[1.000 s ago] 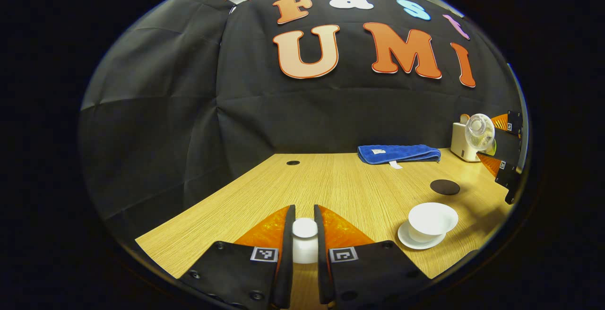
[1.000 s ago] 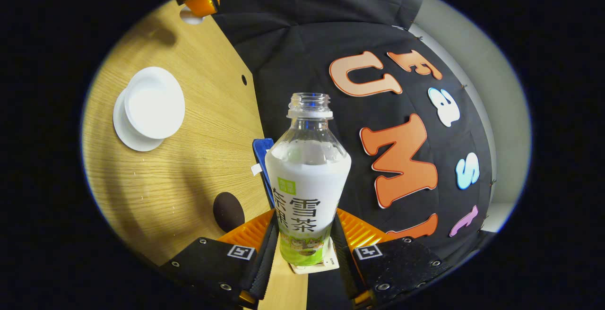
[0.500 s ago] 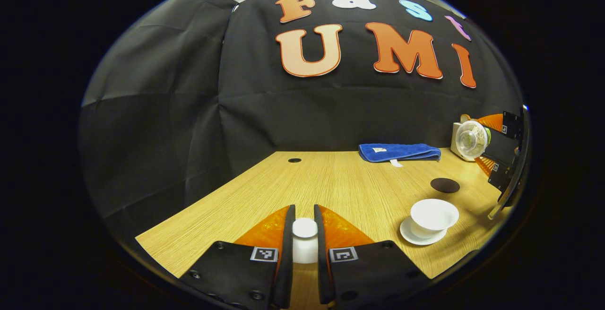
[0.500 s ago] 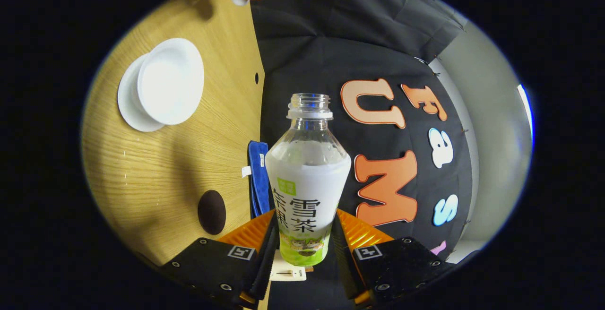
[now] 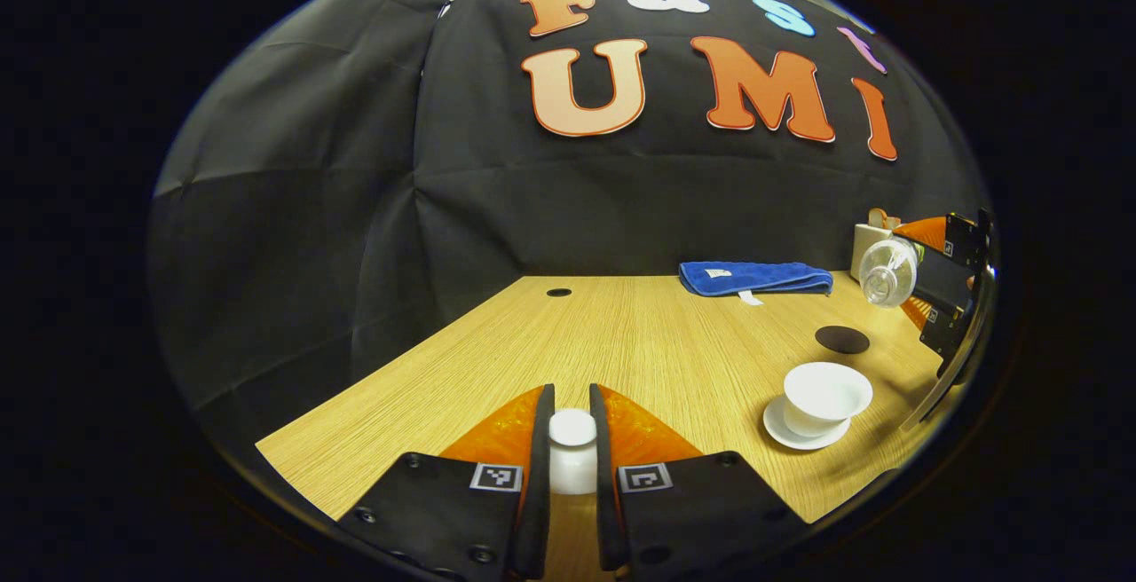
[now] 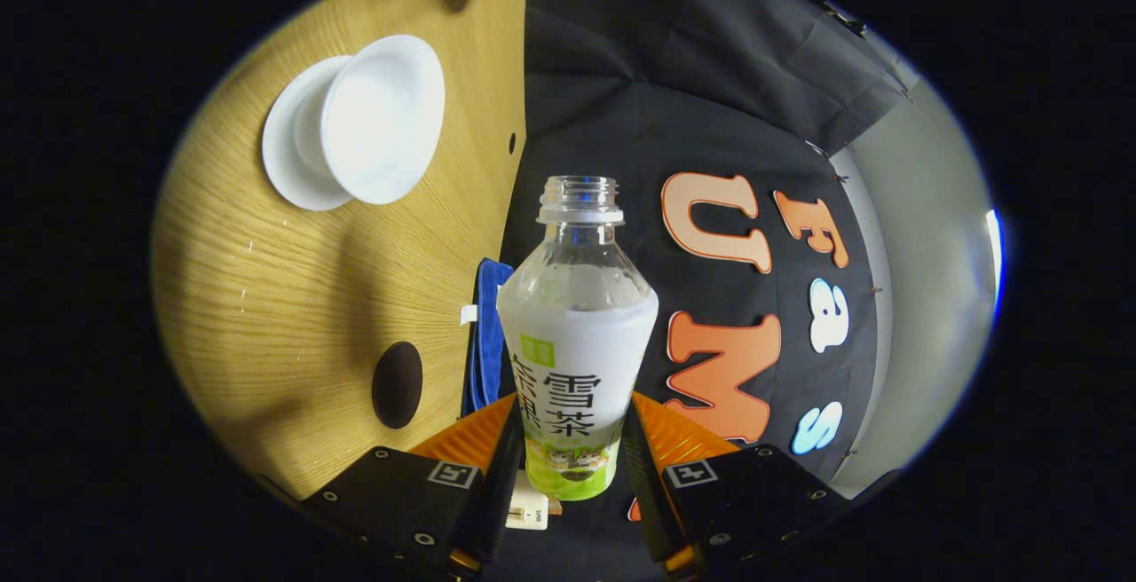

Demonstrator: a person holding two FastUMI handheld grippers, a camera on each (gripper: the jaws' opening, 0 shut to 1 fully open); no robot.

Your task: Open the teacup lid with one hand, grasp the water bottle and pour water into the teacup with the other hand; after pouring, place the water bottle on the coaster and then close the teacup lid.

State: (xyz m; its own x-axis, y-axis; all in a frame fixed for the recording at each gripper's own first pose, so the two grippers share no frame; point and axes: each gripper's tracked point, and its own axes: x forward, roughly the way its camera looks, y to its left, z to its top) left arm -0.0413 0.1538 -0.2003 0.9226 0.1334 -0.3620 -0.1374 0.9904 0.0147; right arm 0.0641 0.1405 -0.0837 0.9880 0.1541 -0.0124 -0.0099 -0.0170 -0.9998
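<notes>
The right gripper (image 6: 572, 449) clamps the smooth, uncapped bottle (image 6: 577, 342) low on its label, likely slippery; the left gripper (image 5: 572, 440) is closed on the lid (image 5: 572, 449).

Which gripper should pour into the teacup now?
The right gripper: it holds the uncapped water bottle, already tipped near the open teacup. The left gripper holds the lid.

a recording booth: black cloth wall (image 5: 355, 192) behind a wooden table (image 5: 639, 342).
</notes>
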